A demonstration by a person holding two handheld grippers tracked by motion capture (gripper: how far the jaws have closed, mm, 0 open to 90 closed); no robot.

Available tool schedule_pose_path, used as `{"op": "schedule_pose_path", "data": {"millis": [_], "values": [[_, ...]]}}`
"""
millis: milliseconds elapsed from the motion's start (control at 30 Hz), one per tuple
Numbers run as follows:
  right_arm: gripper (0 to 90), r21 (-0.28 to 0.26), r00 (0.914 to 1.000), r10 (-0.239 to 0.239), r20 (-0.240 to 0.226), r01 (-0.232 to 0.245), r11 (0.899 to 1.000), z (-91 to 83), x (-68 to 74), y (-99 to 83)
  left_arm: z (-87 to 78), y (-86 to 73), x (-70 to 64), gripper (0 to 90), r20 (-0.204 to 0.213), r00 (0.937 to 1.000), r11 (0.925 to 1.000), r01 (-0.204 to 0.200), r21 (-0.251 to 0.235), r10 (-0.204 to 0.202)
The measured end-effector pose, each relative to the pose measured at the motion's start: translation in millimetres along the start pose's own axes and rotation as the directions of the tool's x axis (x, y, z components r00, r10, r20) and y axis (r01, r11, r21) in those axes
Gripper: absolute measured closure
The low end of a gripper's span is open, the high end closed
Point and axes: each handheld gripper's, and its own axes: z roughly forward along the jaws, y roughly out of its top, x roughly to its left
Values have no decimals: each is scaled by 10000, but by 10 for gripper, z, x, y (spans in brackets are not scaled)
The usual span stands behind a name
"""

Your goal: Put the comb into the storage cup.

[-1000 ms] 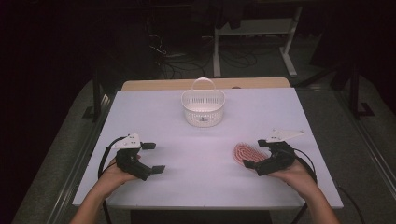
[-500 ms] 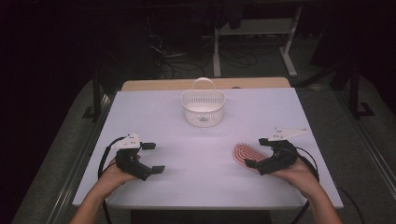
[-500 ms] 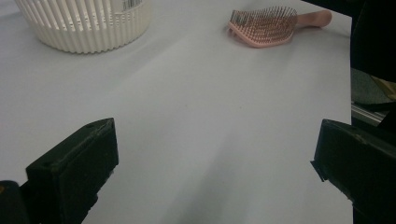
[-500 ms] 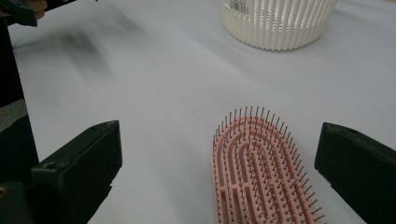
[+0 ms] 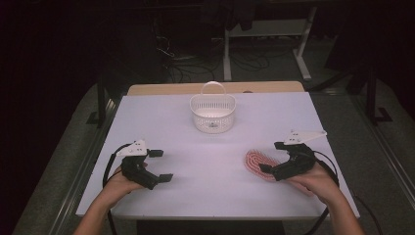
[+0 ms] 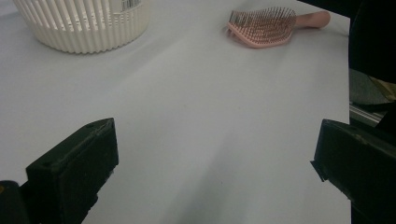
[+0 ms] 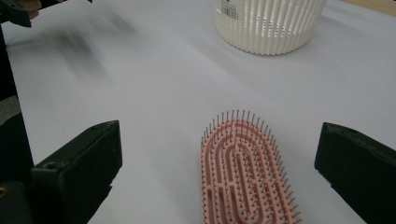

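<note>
- the pink hairbrush point(image 7: 245, 172) lies bristles up on the bench point(image 5: 215, 161), long axis running 10 to 4 o'clock, handle toward 4.
- right gripper point(image 5: 278, 157) fingers spread wide around its head, not touching.
- left gripper point(image 5: 159, 165) fingers open, holding nothing.

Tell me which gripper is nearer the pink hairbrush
Right. The right gripper hovers at the hairbrush, fingers open around its head. The left gripper sits open across the table, far from it.

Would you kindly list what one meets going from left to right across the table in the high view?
Left gripper → white slatted basket → pink hairbrush → right gripper, its open fingers straddling the brush's handle end.
</note>
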Motion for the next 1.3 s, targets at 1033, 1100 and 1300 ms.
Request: {"op": "schedule_pose_path", "data": {"millis": [1033, 1100, 1300], "values": [[4, 523, 9986, -314, 434, 291, 9982, -132, -281, 168, -10, 8, -5, 0, -25, 10000, 10000, -29, -41, 28], [4, 531, 9984, -333, 460, 308, 9981, -140, -280, 164, -11, 7, -5, 0, -32, 10000, 10000, -30, -36, 29], [4, 663, 9980, -383, 502, 349, 9972, -203, -273, 131, -16, 7, -5, 0, -34, 10000, 10000, -35, -46, 35]]}}
